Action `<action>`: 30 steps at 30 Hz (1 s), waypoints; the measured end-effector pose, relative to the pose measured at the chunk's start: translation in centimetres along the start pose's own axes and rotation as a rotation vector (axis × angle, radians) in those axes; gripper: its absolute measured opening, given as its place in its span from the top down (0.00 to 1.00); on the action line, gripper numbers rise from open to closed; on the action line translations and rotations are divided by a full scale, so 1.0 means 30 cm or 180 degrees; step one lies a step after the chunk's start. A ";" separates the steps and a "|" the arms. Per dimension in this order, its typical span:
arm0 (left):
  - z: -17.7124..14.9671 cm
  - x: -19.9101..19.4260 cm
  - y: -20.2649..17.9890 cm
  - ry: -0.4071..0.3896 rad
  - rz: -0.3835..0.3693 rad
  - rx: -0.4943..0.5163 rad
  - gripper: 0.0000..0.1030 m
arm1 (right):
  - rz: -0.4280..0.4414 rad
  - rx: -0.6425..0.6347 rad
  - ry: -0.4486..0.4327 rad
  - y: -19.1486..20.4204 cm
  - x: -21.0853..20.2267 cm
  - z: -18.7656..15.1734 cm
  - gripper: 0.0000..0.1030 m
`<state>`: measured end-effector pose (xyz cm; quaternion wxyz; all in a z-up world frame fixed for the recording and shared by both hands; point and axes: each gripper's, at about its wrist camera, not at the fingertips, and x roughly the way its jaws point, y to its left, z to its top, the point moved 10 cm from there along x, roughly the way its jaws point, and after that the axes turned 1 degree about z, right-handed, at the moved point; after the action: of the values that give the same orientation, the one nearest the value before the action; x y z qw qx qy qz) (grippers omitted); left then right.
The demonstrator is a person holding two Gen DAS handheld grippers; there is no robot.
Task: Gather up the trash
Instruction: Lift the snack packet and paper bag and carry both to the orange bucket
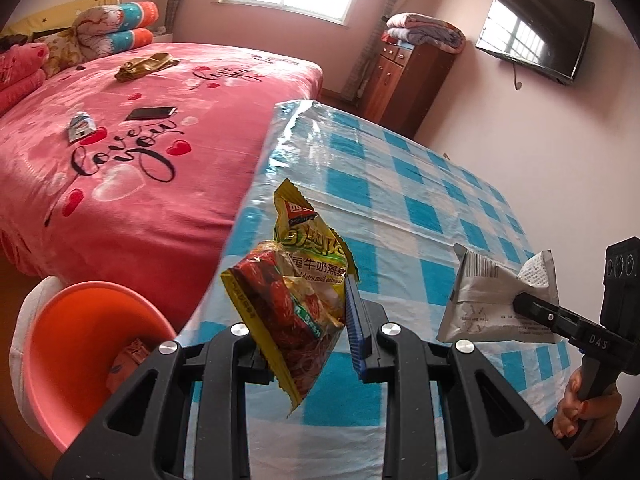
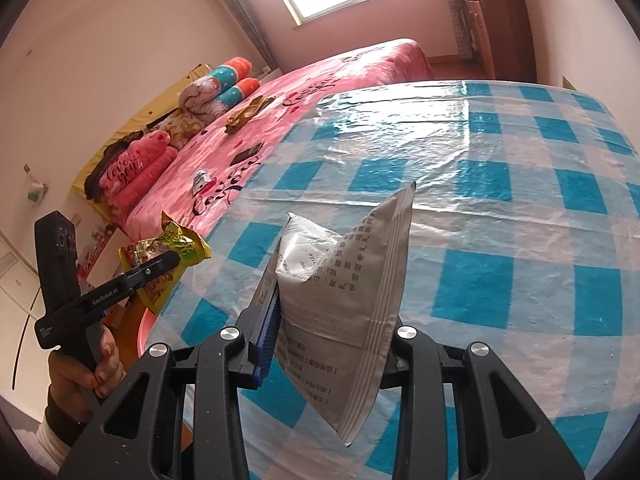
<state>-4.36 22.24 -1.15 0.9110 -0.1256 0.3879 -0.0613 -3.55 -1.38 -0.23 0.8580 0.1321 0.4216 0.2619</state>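
My left gripper (image 1: 316,332) is shut on a crumpled yellow and red snack wrapper (image 1: 296,288), held in the air over the left edge of the blue checked table (image 1: 420,208). Below and to the left stands an orange bin (image 1: 72,340) with a piece of trash (image 1: 128,360) inside. My right gripper (image 2: 332,332) is shut on a silver packet (image 2: 344,292) above the table. Each view shows the other gripper: the right gripper (image 1: 528,306) with the silver packet (image 1: 488,296), and the left gripper (image 2: 170,260) with the yellow wrapper (image 2: 188,246).
A pink bed (image 1: 160,184) lies beside the table. On it are a phone (image 1: 150,113), a small blue-white wrapper (image 1: 80,126) and a gold wrapper (image 1: 144,66). A wooden cabinet (image 1: 400,84) and a wall TV (image 1: 534,42) stand beyond the table.
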 end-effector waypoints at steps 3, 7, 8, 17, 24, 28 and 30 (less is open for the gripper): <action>0.004 -0.021 0.028 -0.0023 0.0034 -0.0034 0.72 | 0.0034 -0.0057 0.0033 0.033 0.012 -0.001 0.64; 0.003 -0.046 0.072 -0.0050 0.0110 -0.0054 0.72 | 0.0083 -0.0133 0.0086 0.084 0.035 0.000 0.64; 0.003 -0.053 0.082 -0.0059 0.0129 -0.0057 0.72 | 0.0099 -0.0147 0.0097 0.099 0.041 -0.001 0.64; -0.021 -0.123 0.194 -0.0119 0.0273 -0.0158 0.72 | 0.0241 -0.0367 0.0218 0.236 0.090 -0.002 0.64; -0.059 -0.173 0.315 -0.0141 0.0417 -0.0286 0.72 | 0.0397 -0.0557 0.0365 0.373 0.146 -0.014 0.64; -0.083 -0.194 0.380 -0.0139 0.0498 -0.0361 0.72 | 0.0481 -0.0679 0.0463 0.458 0.187 -0.027 0.64; -0.096 -0.203 0.410 -0.0136 0.0540 -0.0398 0.72 | 0.0518 -0.0740 0.0501 0.497 0.206 -0.034 0.64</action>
<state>-10.47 34.83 -2.27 0.9114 -0.1502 0.3808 0.0431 -6.26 14.44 1.79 0.8078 0.0447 0.4423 0.3871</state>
